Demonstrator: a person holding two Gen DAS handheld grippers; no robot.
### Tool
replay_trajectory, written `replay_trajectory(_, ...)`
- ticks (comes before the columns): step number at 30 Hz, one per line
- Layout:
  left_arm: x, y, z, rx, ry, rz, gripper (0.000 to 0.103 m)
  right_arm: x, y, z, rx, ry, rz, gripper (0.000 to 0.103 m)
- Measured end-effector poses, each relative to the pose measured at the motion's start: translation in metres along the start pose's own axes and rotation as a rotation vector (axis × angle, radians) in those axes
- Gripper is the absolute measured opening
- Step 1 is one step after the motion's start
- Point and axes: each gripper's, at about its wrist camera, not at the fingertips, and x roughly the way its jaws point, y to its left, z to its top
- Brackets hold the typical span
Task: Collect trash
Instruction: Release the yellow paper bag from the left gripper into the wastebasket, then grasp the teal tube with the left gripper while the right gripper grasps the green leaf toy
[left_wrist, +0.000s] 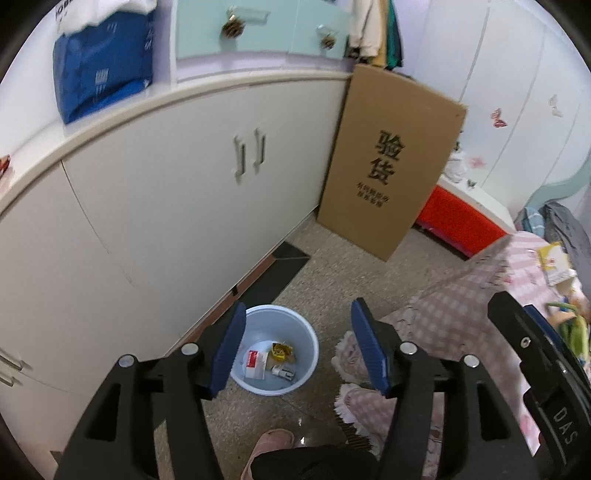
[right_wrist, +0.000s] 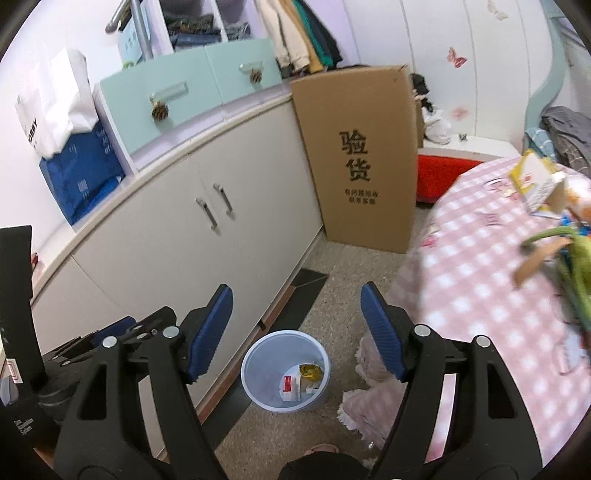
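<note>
Both empty, wide-open grippers, left gripper (left_wrist: 297, 349) and right gripper (right_wrist: 297, 334), above bin (right_wrist: 255, 354) between cabinet (right_wrist: 258, 206) and bed (right_wrist: 498, 295).

The tall brown cardboard box (right_wrist: 354, 162) leaning by the white cabinet carries two large black characters, "验货", with two rows of smaller characters beneath, too small to read. The white plastic bag (right_wrist: 48, 110) above the blue bag shows black letters "OBBY", its start cut off. In the left wrist view, the black gripper body (left_wrist: 554, 398) at the right edge reads "DAS".
</note>
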Motion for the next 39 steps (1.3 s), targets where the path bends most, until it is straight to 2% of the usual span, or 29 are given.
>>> replay_trajectory(8, -0.042, -0.062, -0.016, 0.091, -0.042, -0.072, 0.063, -0.065, -0.055, -0.002, 0.036, -0.061, -0.087, 0.072)
replay_trajectory(18, -0.062, -0.155, -0.04, 0.226, -0.034, -0.182, 0.068, -0.122, -0.167, -0.018, 0.183, -0.066, -0.231, 0.072)
replay_trajectory(24, -0.063, -0.192, -0.045, 0.278, -0.039, -0.193, 0.069, -0.109, -0.202, -0.011, 0.214, -0.026, -0.226, 0.072)
replay_trajectory(32, -0.043, -0.208, -0.037, 0.282, -0.016, -0.173, 0.069, -0.061, -0.219, 0.01, 0.191, 0.056, -0.183, 0.071)
replay_trajectory(33, -0.041, -0.209, -0.036, 0.284, -0.013, -0.179, 0.069, -0.056, -0.221, 0.011, 0.184, 0.07, -0.178, 0.065)
replay_trajectory(34, -0.04, -0.211, -0.036, 0.286, -0.012, -0.18, 0.069, -0.052, -0.22, 0.013, 0.174, 0.081, -0.175, 0.053)
replay_trajectory(35, -0.038, -0.213, -0.037, 0.291, -0.009, -0.178, 0.069, -0.049, -0.221, 0.014, 0.166, 0.087, -0.169, 0.023)
replay_trajectory(37, -0.036, -0.217, -0.037, 0.292, -0.002, -0.185, 0.07, -0.047, -0.223, 0.014, 0.161, 0.092, -0.139, 0.019)
replay_trajectory(38, -0.034, -0.218, -0.037, 0.289, 0.005, -0.191, 0.07, -0.051, -0.224, 0.014, 0.165, 0.073, -0.132, 0.012)
replay_trajectory(39, -0.033, -0.221, -0.038, 0.289, 0.014, -0.201, 0.07, -0.06, -0.224, 0.013, 0.163, 0.04, -0.143, 0.011)
